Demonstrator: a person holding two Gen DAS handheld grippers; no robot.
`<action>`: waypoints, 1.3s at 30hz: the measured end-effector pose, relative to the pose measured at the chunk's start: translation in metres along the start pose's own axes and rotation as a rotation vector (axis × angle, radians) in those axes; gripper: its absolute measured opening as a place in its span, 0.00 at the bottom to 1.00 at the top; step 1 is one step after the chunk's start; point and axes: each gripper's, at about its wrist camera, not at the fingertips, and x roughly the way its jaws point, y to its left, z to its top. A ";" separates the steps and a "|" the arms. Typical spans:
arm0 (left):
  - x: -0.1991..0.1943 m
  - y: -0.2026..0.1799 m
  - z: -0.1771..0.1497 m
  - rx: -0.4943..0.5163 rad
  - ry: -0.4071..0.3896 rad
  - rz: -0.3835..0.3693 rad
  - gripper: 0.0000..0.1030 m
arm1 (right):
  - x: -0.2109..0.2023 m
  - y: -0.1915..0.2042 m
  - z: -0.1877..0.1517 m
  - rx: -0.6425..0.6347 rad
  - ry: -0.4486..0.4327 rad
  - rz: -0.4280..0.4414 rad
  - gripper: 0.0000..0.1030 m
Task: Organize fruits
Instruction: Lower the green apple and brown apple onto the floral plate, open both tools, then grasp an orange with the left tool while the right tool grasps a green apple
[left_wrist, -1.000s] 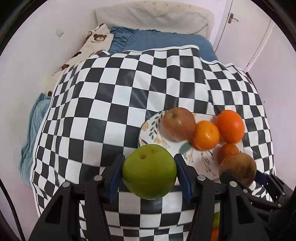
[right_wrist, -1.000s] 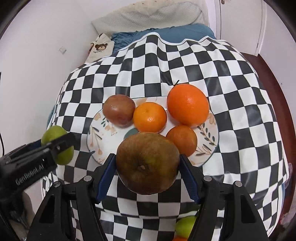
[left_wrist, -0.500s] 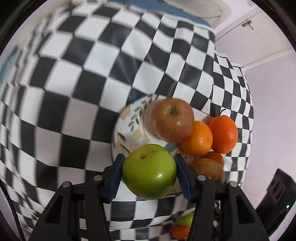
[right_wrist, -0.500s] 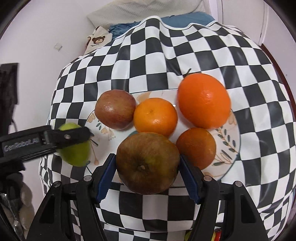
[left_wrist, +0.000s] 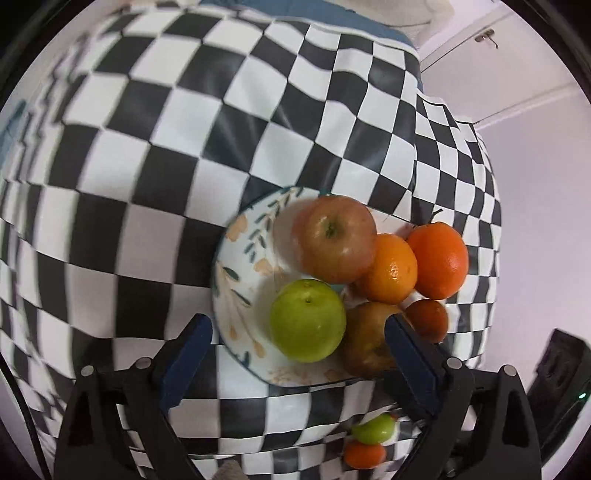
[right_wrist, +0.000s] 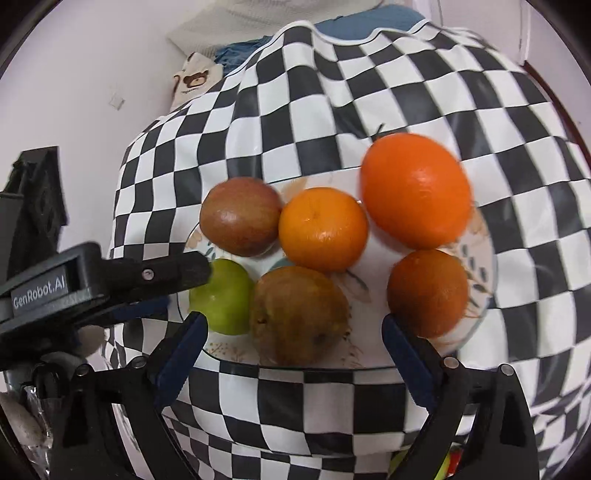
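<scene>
A floral plate (left_wrist: 240, 266) (right_wrist: 484, 288) sits on the checkered tablecloth. On it lie a green apple (left_wrist: 307, 320) (right_wrist: 225, 295), a brown pear (left_wrist: 369, 339) (right_wrist: 299, 314), a red apple (left_wrist: 338, 238) (right_wrist: 240, 216), a mid-size orange (left_wrist: 391, 267) (right_wrist: 323, 229), a large orange (left_wrist: 437, 260) (right_wrist: 415, 190) and a small dark orange (left_wrist: 428, 319) (right_wrist: 426, 291). My left gripper (left_wrist: 299, 349) is open around the green apple, not touching it. My right gripper (right_wrist: 295, 345) is open around the pear. The left gripper's body shows in the right wrist view (right_wrist: 110, 280).
The checkered tablecloth (left_wrist: 166, 166) (right_wrist: 369, 92) hangs over the table's near edge. Below that edge lie a green fruit (left_wrist: 373, 428) and an orange fruit (left_wrist: 364, 454). A bed with blue cover and pillows (right_wrist: 258, 40) stands behind. White walls and a door (left_wrist: 487, 37) are at right.
Both grippers have opened. The green apple and the brown pear have left the jaws and now rest on the plate. Both cameras have moved closer over the plate.
</scene>
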 end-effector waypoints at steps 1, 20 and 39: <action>-0.004 -0.001 -0.002 0.010 -0.019 0.020 0.93 | -0.004 -0.001 0.000 0.001 -0.003 -0.018 0.95; -0.079 -0.039 -0.100 0.151 -0.299 0.316 0.93 | -0.097 0.001 -0.044 -0.138 -0.148 -0.259 0.95; -0.158 -0.062 -0.183 0.166 -0.450 0.301 0.93 | -0.211 0.025 -0.118 -0.187 -0.311 -0.220 0.95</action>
